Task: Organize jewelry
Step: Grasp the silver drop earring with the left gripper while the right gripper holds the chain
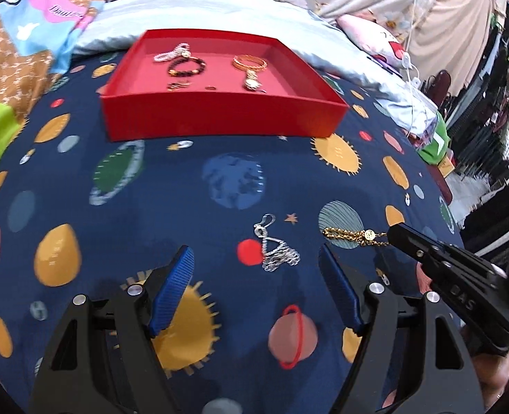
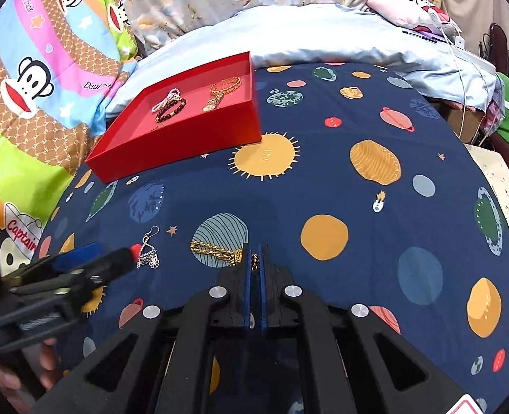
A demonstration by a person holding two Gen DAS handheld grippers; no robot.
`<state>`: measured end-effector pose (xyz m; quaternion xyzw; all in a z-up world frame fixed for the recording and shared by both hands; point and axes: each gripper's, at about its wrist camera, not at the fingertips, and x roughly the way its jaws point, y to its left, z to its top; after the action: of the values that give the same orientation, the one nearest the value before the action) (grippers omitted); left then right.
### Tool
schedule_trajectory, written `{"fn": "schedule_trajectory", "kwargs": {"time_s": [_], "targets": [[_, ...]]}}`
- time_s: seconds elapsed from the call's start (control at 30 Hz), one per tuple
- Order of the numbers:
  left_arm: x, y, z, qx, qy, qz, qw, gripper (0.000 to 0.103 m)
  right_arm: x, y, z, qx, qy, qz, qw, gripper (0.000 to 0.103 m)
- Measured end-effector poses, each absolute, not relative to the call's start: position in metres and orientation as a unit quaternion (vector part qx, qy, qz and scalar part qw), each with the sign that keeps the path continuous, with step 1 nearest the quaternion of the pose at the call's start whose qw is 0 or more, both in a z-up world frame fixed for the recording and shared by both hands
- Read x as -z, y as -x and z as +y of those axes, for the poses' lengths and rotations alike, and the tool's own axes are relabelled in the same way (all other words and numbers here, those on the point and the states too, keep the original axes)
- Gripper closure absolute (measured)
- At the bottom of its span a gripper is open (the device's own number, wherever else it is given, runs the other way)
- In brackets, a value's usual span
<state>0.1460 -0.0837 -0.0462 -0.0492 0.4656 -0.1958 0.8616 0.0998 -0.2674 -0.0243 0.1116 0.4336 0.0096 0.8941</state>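
Jewelry is lying in two places on my bed cover. A gold chain (image 2: pixel 216 252) with bumpy links and a small round tag is resting on the dark blue sheet (image 2: pixel 323 186) with its painted planets. My right gripper (image 2: pixel 254 258) is reaching out flat over the sheet, and its two blue pads are pressing together on the chain's end.

Just beside the chain, a silver earring (image 1: pixel 276 248) is lying on the cloth. It is shiny, with a hook on top and a little triangle of dangly bits. My left gripper (image 1: pixel 256 289) is hovering low behind it, and its ribbed blue fingers (image 1: pixel 171 289) are standing wide apart, one on each side, not touching it.

Farther back, a red tray (image 1: pixel 220 117) with straight walls is sitting on the sheet. Inside it are lying a white bead bracelet (image 1: pixel 171 53), a dark bead bracelet (image 1: pixel 187 66) and a gold bangle (image 1: pixel 249 63).
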Motion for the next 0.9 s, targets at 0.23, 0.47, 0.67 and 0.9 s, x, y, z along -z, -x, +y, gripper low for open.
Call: {"fn": "schedule_trajectory", "kwargs": {"time_s": [0.23,0.47,0.67,0.9], "targets": [[0.054,-0.150,-0.095,0.191,0.037,0.461,0.866,0.046,0.023,-0.097,-0.270,-0.016,-0.121,0.431,0.894,0.100],[0.055,-0.150,-0.102,0.187,0.010,0.451,0.873,0.072,0.024,-0.098,-0.272,-0.018,-0.130,0.432,0.893,0.100],[0.055,-0.148,-0.104,0.184,-0.004,0.450,0.874,0.088,0.023,-0.098,-0.271,-0.021,-0.132,0.432,0.892,0.100],[0.055,-0.149,-0.101,0.186,0.006,0.456,0.870,0.089,0.019,-0.097,-0.270,-0.024,-0.136,0.429,0.893,0.100]]}}
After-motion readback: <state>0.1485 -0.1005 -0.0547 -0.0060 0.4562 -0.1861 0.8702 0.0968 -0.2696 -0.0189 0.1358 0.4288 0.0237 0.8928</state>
